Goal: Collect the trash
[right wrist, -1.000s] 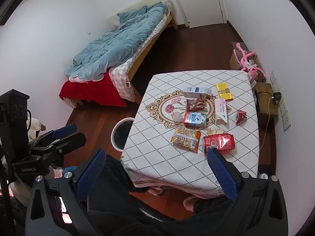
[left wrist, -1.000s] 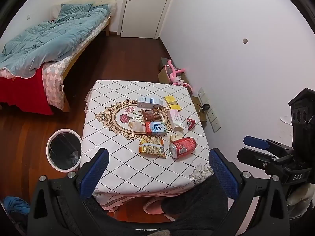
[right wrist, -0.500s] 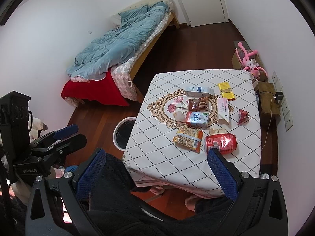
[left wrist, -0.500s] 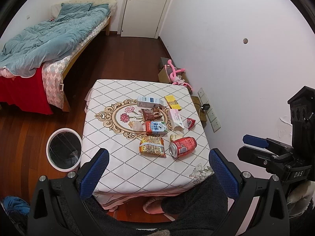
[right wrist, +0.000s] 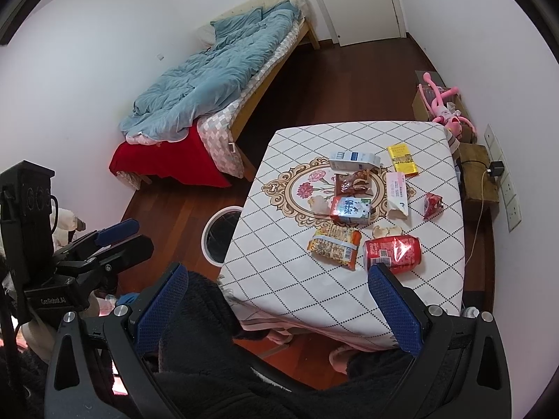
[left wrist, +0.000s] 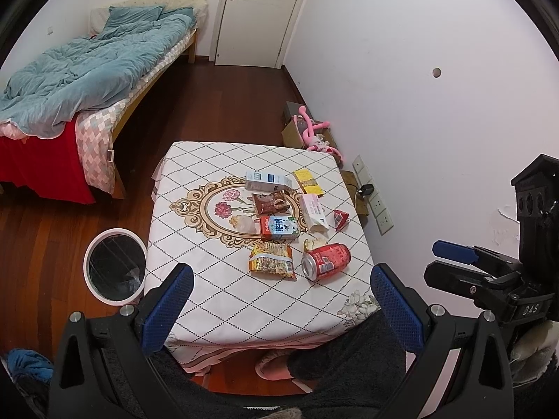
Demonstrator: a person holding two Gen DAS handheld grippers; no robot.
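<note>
Can [left wrist: 325, 261] right of snack packet [left wrist: 271, 262] on table [left wrist: 244, 310], bin [left wrist: 115, 267] left

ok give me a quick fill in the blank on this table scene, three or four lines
1. The red soda can lies on its ____.
2. The white-rimmed trash bin stands on the ____ beside the table.
3. Both the left gripper and the right gripper have ____ jaws.

Missing words: side; floor; open

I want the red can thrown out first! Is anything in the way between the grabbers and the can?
Nothing visible blocks it. The red can lies on its side near the table's front edge, with only bare tablecloth in front of it. The snack packet sits beside it, not in front. Both the left gripper and right gripper hang open above.
</note>
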